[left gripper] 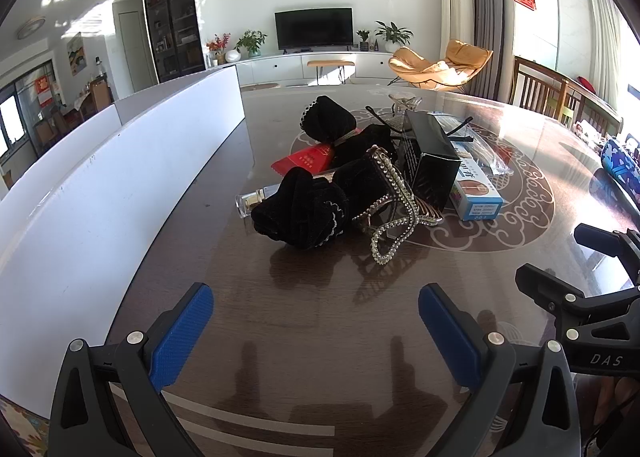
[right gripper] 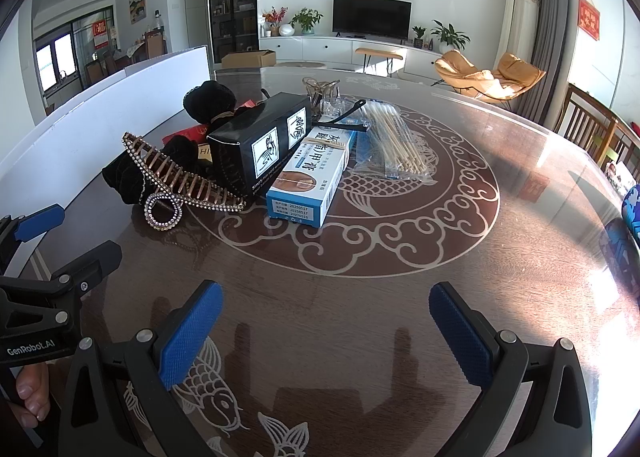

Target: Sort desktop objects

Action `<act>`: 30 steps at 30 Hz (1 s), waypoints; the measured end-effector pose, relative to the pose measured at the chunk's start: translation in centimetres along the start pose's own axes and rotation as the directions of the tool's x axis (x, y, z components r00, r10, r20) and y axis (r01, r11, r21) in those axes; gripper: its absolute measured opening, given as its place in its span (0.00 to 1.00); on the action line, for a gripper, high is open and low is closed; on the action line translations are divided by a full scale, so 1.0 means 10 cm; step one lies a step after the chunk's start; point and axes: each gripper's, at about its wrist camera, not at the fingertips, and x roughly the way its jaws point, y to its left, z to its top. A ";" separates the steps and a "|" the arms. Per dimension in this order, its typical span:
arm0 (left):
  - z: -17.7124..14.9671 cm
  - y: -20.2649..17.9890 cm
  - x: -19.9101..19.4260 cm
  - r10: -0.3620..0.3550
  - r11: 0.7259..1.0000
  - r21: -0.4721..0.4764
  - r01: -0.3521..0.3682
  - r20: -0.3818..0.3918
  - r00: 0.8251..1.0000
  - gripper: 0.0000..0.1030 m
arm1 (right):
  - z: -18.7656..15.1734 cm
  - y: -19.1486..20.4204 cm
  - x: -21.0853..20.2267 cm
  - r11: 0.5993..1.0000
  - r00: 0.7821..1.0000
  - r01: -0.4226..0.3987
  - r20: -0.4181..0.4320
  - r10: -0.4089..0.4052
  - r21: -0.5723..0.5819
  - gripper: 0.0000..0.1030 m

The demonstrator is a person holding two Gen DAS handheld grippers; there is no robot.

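A pile of small objects lies mid-table. It holds black velvet scrunchies (left gripper: 298, 213) (right gripper: 122, 177), a rhinestone hair clip (left gripper: 394, 217) (right gripper: 188, 187), a black box (left gripper: 430, 161) (right gripper: 262, 143), a blue-white box (left gripper: 476, 195) (right gripper: 308, 181), a red packet (left gripper: 306, 159), a clear bottle (left gripper: 256, 199) and bagged wooden sticks (right gripper: 396, 141). My left gripper (left gripper: 316, 331) is open and empty, short of the pile. My right gripper (right gripper: 326, 331) is open and empty, nearer the table's front edge. Each gripper shows at the other view's edge.
A white storage box (left gripper: 132, 173) (right gripper: 120, 113) runs along the table's left side. The dark glass-topped table (left gripper: 320, 297) (right gripper: 400, 297) has a fish pattern. Wooden chairs (left gripper: 560, 97) stand at the right. A blue patterned object (right gripper: 632, 209) lies at the right edge.
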 end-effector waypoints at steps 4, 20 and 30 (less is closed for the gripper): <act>0.00 0.00 0.00 0.000 1.000 0.000 0.000 0.000 1.000 1.00 | 0.00 0.00 0.00 1.000 1.000 -0.001 0.000 0.001 0.000 1.00; 0.00 0.00 0.00 0.001 1.000 0.001 -0.001 0.000 1.000 1.00 | -0.01 0.02 0.00 1.000 1.000 -0.005 -0.001 0.005 -0.012 1.00; 0.00 0.00 0.01 0.000 1.000 0.000 0.000 -0.002 1.000 1.00 | -0.01 0.01 0.00 1.000 1.000 -0.005 -0.002 0.005 -0.014 1.00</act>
